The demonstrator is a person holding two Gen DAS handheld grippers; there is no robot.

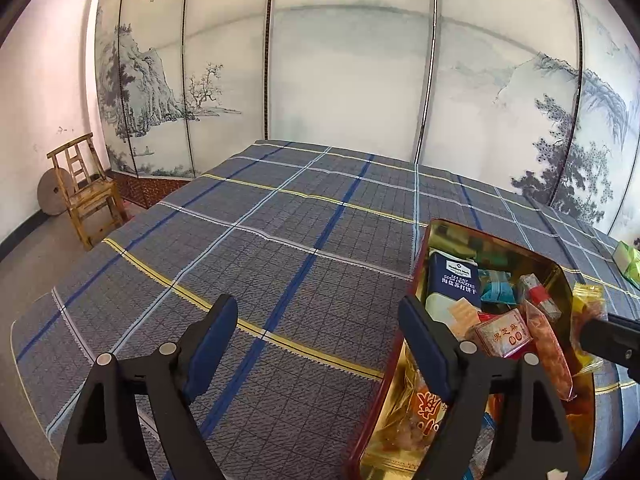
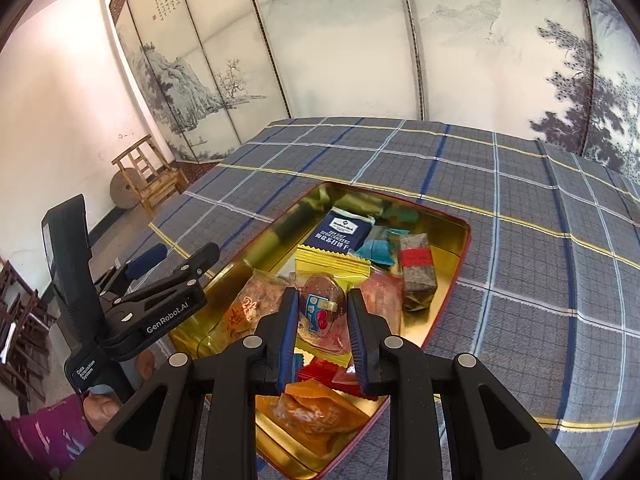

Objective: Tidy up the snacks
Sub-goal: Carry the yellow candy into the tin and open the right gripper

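Note:
A gold tin [image 2: 460, 240] with a red outside lies on the checked cloth and holds several snacks. Among them are a blue cracker pack [image 2: 340, 230], a teal packet [image 2: 376, 250], a grey block with a red band [image 2: 416, 268] and an orange pack [image 2: 308, 408]. My right gripper [image 2: 322, 296] is shut on a yellow-wrapped snack [image 2: 332, 264] and holds it over the tin's middle. My left gripper [image 1: 316, 304] is open over bare cloth, nothing between its fingers; its right finger is at the left rim of the tin [image 1: 424, 248]. The left wrist view also catches the yellow snack [image 1: 588, 304].
The grey checked cloth [image 1: 280, 240] stretches far to the left and back. Green packets [image 1: 628, 260] lie at the right edge. A wooden chair [image 1: 88, 196] stands by the wall, and a painted folding screen [image 1: 340, 80] lines the back. A person's hand [image 2: 104, 408] holds the left gripper.

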